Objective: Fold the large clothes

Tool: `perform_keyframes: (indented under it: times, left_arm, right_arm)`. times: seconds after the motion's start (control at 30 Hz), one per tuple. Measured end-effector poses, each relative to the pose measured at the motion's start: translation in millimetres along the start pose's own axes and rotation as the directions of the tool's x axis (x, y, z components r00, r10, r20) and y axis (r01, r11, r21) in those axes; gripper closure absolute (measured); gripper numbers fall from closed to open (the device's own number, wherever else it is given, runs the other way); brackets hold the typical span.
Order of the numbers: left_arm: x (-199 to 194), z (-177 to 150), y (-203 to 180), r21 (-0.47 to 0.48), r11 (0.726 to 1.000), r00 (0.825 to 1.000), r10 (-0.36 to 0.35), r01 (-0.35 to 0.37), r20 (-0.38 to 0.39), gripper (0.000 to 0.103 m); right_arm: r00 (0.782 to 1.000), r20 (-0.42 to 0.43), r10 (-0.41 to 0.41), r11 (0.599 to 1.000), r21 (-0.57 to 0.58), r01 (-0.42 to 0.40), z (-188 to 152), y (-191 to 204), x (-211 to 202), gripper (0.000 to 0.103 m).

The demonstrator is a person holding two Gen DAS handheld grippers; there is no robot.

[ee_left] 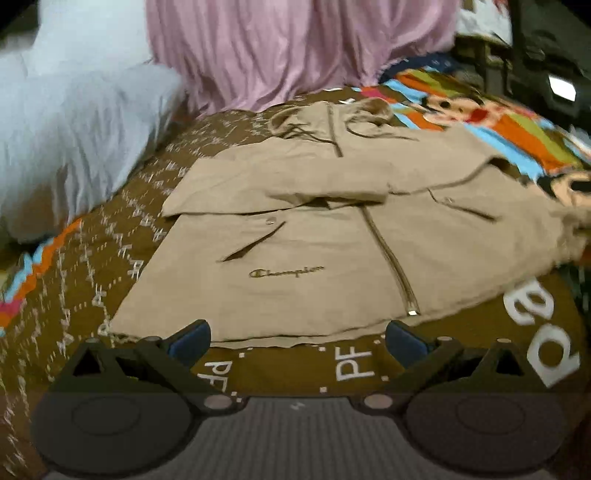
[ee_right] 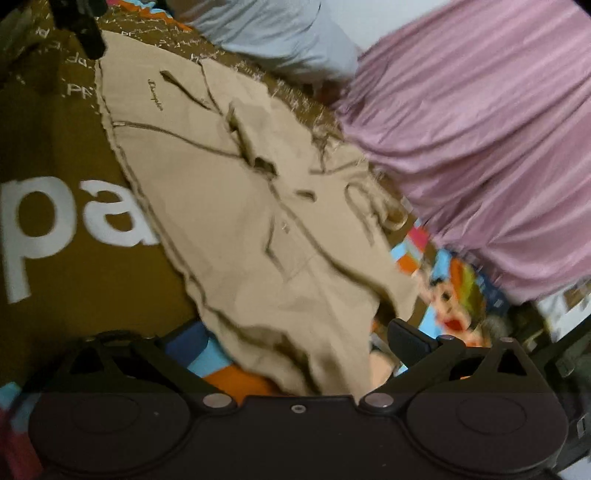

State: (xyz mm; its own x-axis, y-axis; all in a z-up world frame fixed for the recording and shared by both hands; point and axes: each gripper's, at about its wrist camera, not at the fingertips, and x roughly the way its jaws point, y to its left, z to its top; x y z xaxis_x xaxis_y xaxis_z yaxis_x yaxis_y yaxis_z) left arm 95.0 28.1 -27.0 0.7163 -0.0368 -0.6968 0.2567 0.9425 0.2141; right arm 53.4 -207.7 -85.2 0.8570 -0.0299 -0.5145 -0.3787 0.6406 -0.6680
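Observation:
A tan zip jacket (ee_left: pixel 332 236) with a Champion logo lies front up on a brown printed bedspread (ee_left: pixel 110 266), one sleeve folded across its chest. My left gripper (ee_left: pixel 297 341) is open and empty, just short of the jacket's bottom hem. In the right wrist view the jacket (ee_right: pixel 236 206) stretches away, and its near sleeve or side runs down between the fingers of my right gripper (ee_right: pixel 299 345). The jaws stand wide apart around that cloth, and the view is blurred. The left gripper (ee_right: pixel 86 33) shows at the jacket's far hem.
A pale blue pillow (ee_left: pixel 66 140) lies at the left, and a pink curtain (ee_left: pixel 288 48) hangs behind the bed. A colourful cartoon blanket (ee_left: pixel 498 122) lies to the right of the jacket. Dark furniture (ee_left: pixel 546 48) stands at the far right.

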Motion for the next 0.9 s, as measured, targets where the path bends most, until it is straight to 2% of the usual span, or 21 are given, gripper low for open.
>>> perform_keyframes:
  times: [0.03,0.07,0.13,0.2,0.27,0.33,0.47,0.57,0.63,0.67,0.7,0.73,0.77,0.83,0.9]
  left_arm:
    - [1.4,-0.9,-5.2,0.028,1.000,1.000,0.013,-0.013,0.000,0.001]
    - [2.5,-0.7,-10.2,0.056,0.998,1.000,0.029,-0.029,-0.001,0.001]
    - [3.8,-1.5,-18.6,0.097,0.995,0.999,0.037,-0.038,0.006,0.002]
    - [10.0,-2.7,-25.8,0.156,0.987,0.999,0.035,-0.035,0.004,0.003]
    - [18.3,-2.4,-32.1,0.214,0.976,0.999,0.052,-0.049,-0.008,0.004]
    - [26.9,-0.9,-36.4,0.260,0.963,0.997,0.075,-0.068,-0.016,0.004]
    - [48.8,3.4,-34.6,0.364,0.915,0.980,0.196,-0.174,-0.025,0.014]
    - [59.6,7.1,-15.0,0.360,0.902,0.964,0.265,-0.236,-0.033,0.022]
    - [64.4,6.6,0.5,0.363,0.883,0.944,0.330,-0.296,-0.032,0.034]
    - [65.2,6.8,9.1,0.361,0.879,0.938,0.345,-0.310,-0.033,0.037]
    - [65.2,8.7,17.0,0.352,0.881,0.937,0.348,-0.314,-0.035,0.051]
    - [64.7,11.1,23.5,0.342,0.885,0.935,0.353,-0.317,-0.046,0.074]
    - [62.4,14.9,28.6,0.330,0.898,0.942,0.328,-0.291,-0.063,0.085]
    - [54.3,20.7,31.7,0.324,0.910,0.955,0.291,-0.257,-0.060,0.098]
    - [42.6,24.6,27.0,0.357,0.891,0.953,0.302,-0.280,-0.007,0.101]
  right_arm:
    - [1.000,-0.002,0.009,1.000,0.006,-0.009,1.0,-2.4,2.7,0.020]
    - [1.000,-0.007,0.025,0.999,0.026,-0.025,2.2,-6.4,4.6,0.028]
    - [0.999,-0.013,0.051,0.996,0.072,-0.050,3.7,-13.2,3.9,0.053]
    - [0.998,-0.011,0.066,0.994,0.091,-0.065,6.1,-17.5,2.4,0.068]
    - [0.998,-0.003,0.069,0.992,0.109,-0.069,9.8,-21.9,0.5,0.074]
    - [0.998,0.030,0.050,0.985,0.165,-0.054,15.5,-30.2,-6.5,0.090]
    - [0.994,0.108,-0.006,0.942,0.334,-0.031,29.3,-63.9,-18.1,0.095]
    - [0.988,0.145,-0.049,0.916,0.401,-0.013,37.7,-84.0,-28.1,0.096]
    - [0.985,0.160,-0.073,0.908,0.419,-0.001,40.8,-93.2,-32.8,0.096]
    - [0.983,0.163,-0.082,0.908,0.419,0.006,41.3,-95.9,-34.6,0.096]
    - [0.983,0.163,-0.084,0.909,0.417,0.008,40.9,-97.5,-35.4,0.096]
    - [0.984,0.160,-0.079,0.910,0.415,0.006,39.4,-98.5,-34.9,0.096]
    - [0.985,0.156,-0.073,0.911,0.413,0.002,37.5,-98.1,-34.8,0.096]
    - [0.988,0.141,-0.059,0.917,0.399,-0.002,32.7,-91.1,-33.1,0.097]
    - [0.991,0.125,-0.053,0.928,0.372,0.002,27.1,-81.0,-33.1,0.097]
